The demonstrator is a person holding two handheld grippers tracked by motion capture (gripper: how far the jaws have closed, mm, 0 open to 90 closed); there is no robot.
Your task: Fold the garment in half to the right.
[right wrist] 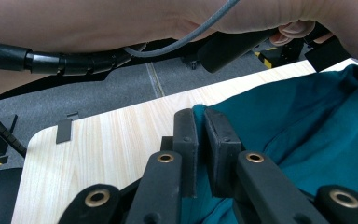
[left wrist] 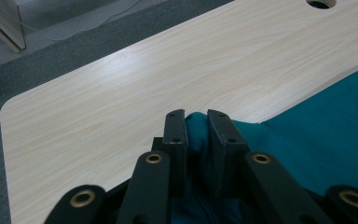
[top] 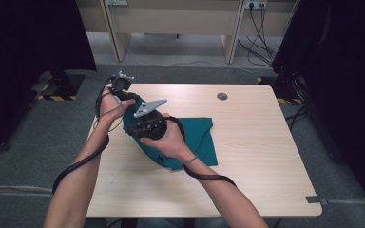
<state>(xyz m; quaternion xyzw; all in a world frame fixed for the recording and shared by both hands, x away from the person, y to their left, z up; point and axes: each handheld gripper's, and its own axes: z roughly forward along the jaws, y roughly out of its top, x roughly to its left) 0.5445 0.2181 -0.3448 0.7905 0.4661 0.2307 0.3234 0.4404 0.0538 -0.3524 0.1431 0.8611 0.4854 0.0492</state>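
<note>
A teal cloth point(top: 197, 137) lies on the light wooden table point(top: 247, 156), bunched up at its left end. My left gripper point(top: 126, 97) is at the cloth's far left corner and is shut on a fold of it. In the left gripper view the teal cloth point(left wrist: 326, 144) bulges up between the two black pads, with my left gripper point(left wrist: 196, 122) pinching it. My right gripper point(top: 140, 127) sits close beside the left one, over the cloth's left edge. In the right gripper view my right gripper point(right wrist: 200, 122) is shut on an edge of the teal cloth point(right wrist: 307, 126).
A round cable hole point(top: 222, 96) is in the table's far middle. The person's left forearm point(right wrist: 98, 18) and a black cable point(right wrist: 51, 60) cross above the right gripper. Grey carpet floor point(top: 38, 142) surrounds the table, with desk legs and cables at the back.
</note>
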